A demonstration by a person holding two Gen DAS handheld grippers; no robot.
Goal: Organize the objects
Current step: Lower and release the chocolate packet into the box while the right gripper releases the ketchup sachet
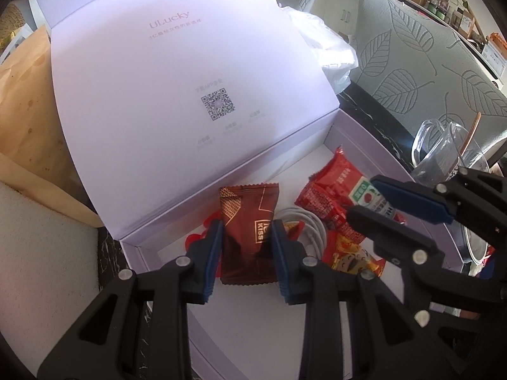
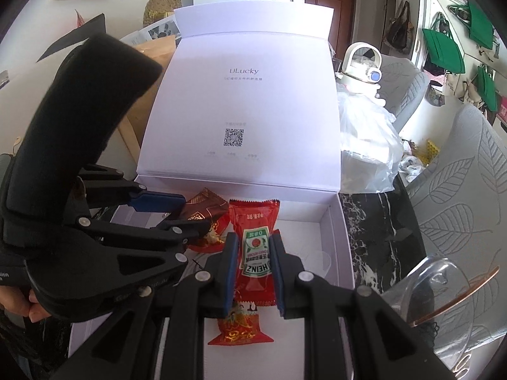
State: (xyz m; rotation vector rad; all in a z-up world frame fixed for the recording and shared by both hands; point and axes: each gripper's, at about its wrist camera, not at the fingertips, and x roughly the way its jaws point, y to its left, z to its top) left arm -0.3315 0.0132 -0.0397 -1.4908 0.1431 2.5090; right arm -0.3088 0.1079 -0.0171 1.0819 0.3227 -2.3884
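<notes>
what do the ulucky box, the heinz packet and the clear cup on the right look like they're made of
ULucky box: rigid paperboard by the look, matte pale lilac, with crisp folded hinge and flat printed lid.
Heinz packet, between the right gripper's pads: thin glossy plastic or foil film, with crimped ends and wrinkles.
Clear cup: transparent, with bright rim glints; glass or hard plastic, I cannot tell which.

Black marble table (image 2: pixel 374 237) under open white box (image 2: pixel 345 253), glass cup (image 1: pixel 443 155).

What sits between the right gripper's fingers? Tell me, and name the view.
A red Heinz ketchup packet, clamped upright between the right gripper's blue pads over the open box. The right wrist view shows it best.
</notes>
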